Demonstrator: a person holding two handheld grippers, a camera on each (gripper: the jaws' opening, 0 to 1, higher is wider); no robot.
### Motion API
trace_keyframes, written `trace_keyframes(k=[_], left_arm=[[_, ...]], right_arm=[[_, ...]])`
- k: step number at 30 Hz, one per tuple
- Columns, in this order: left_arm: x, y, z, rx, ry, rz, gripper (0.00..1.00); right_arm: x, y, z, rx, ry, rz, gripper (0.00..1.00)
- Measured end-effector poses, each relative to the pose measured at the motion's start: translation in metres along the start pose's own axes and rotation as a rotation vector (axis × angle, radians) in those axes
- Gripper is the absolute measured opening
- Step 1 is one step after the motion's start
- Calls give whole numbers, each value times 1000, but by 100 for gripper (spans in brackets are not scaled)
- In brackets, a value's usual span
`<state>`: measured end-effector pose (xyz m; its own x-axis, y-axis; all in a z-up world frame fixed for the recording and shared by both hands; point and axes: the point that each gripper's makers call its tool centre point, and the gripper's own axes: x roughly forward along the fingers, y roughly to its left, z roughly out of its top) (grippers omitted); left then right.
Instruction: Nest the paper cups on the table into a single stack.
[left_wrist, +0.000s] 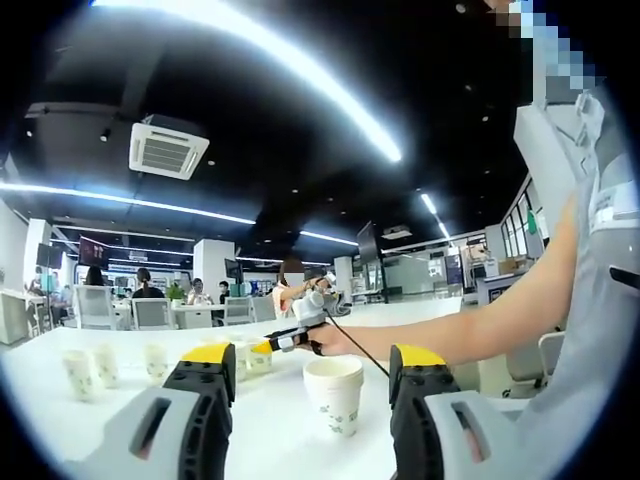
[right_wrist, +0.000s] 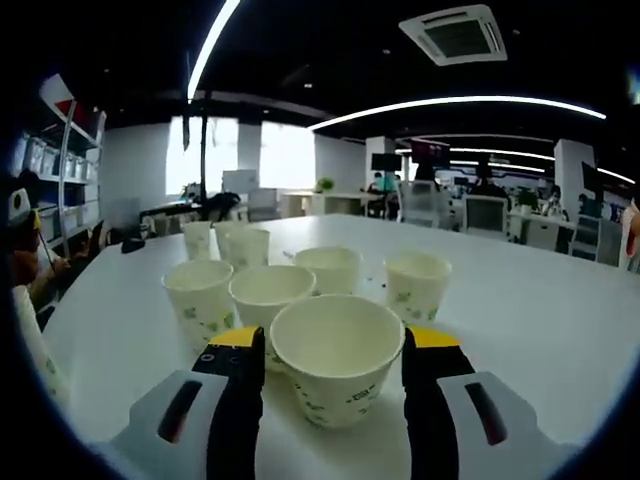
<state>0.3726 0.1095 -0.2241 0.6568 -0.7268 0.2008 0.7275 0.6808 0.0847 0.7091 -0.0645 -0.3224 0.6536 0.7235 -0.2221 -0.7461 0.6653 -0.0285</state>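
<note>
left gripper view: a white round table (left_wrist: 280, 420) runs across the lower frame. one white paper cup with a green print (left_wrist: 334, 394) stands upright at lower centre, between and beyond the left gripper (left_wrist: 312, 378), whose black yellow-tipped jaws stand spread apart, touching nothing. three smaller white paper cups (left_wrist: 108, 368) stand in the lower left, well apart from the near cup, and more stand behind the left jaw tip. at centre the right gripper (left_wrist: 262, 346) enters from the right of the frame, carried by a person's bare forearm (left_wrist: 470, 325); its yellow tips lie among those far cups, but whether it is clenched cannot be told here. a grey sleeve (left_wrist: 600, 300) covers the right edge. white office chairs (left_wrist: 150, 312) and seated people sit in the middle left.

right gripper view: the same table surface (right_wrist: 540, 320) spreads across the lower half. a wide white paper cup (right_wrist: 338, 368) sits upright between the jaws of the right gripper (right_wrist: 336, 352), both jaws pressed to its sides, grasping it. just behind it stand further upright paper cups (right_wrist: 272, 296), close together, some touching. shelving (right_wrist: 60, 165) stands at the left edge; bright windows (right_wrist: 285, 155) show in the upper centre.
</note>
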Motion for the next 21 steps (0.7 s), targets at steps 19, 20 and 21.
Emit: trace_keyframes(k=[19, 20, 21], left_arm=[[3, 1, -10, -19, 15, -7, 66], [2, 1, -8, -16, 11, -6, 66], [2, 1, -4, -16, 4, -6, 66]], right_arm=[[-32, -7, 14, -32, -44, -57, 55], [-35, -7, 15, -30, -48, -58, 54], [-37, -7, 15, -26, -51, -57, 54]])
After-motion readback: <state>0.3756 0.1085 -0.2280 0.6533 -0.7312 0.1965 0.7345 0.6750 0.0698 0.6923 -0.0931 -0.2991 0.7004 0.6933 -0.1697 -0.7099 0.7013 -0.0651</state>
